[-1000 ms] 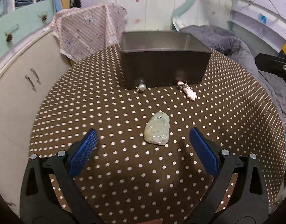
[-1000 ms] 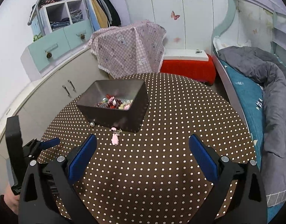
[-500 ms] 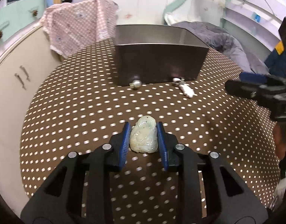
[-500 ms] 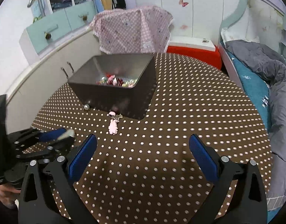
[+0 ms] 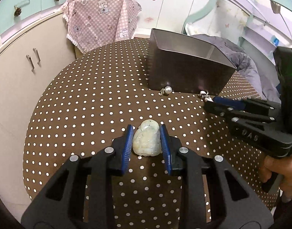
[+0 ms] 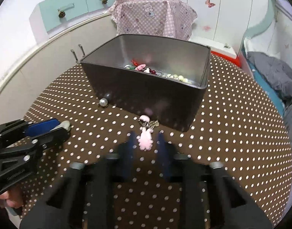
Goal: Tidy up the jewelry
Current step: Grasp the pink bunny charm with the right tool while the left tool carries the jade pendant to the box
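Pale green carved stone, a jade pendant [image 5: 146, 140], is sitting between the blue pads [image 5: 128, 145] of the left gripper [image 5: 146, 143], which is clamping it from both sides just above the polka-dot tablecloth [image 5: 88, 105]; whether it is lifted off the cloth or still resting on it cannot be told. In the right wrist view the same pendant [image 6: 65, 124] is peeking out past the left gripper's [image 6: 56, 126] tips. The right gripper [image 6: 145, 143] is blurred and its fingers are standing on either side of a pink charm [image 6: 145, 139], narrowly parted; the blur is hiding whether the pads are touching it. The charm is lying on the cloth just in front of the dark metal box [image 6: 146, 87], its small metal clasp nearly touching the box wall. Inside the box a heap of mixed jewelry [image 6: 157, 73] is lying along the far side. A pearl earring [image 6: 103, 102] is resting against the box's front wall, well apart from the charm.
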Demonstrator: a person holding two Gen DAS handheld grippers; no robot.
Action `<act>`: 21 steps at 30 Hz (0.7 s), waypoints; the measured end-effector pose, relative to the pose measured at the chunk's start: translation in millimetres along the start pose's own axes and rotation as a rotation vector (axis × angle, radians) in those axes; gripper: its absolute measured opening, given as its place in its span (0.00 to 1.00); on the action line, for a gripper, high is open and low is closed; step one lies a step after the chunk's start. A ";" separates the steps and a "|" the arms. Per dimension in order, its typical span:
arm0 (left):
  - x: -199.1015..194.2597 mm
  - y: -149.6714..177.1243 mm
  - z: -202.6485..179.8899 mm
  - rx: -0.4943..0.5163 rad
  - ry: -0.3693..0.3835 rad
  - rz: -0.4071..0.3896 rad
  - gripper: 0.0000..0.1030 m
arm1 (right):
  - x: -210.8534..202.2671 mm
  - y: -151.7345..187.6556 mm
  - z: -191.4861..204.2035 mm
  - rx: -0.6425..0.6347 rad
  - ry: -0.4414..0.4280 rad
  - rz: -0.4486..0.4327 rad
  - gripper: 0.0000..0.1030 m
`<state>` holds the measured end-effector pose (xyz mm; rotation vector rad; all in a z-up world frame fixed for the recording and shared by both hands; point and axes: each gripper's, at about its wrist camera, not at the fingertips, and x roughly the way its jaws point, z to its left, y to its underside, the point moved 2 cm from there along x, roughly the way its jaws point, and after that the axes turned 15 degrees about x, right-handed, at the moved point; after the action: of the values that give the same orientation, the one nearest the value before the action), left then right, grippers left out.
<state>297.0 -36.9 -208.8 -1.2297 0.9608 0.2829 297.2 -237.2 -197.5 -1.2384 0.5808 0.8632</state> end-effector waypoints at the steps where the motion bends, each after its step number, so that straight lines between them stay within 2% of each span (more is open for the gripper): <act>1: 0.3 -0.1 -0.1 0.000 0.000 -0.001 0.28 | -1.9 1.5 -1.5 0.000 -0.006 0.001 0.14; 9: -8.1 2.8 -0.5 0.001 -0.011 -0.019 0.28 | -28.0 18.5 -18.8 0.042 -0.056 -0.001 0.13; 21: -27.9 2.9 -9.2 0.013 -0.020 -0.043 0.28 | -69.9 11.7 -27.0 0.050 -0.084 -0.057 0.13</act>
<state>274.2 -35.7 -190.1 -1.2323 0.9166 0.2543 249.8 -279.4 -156.0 -1.1621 0.4949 0.8443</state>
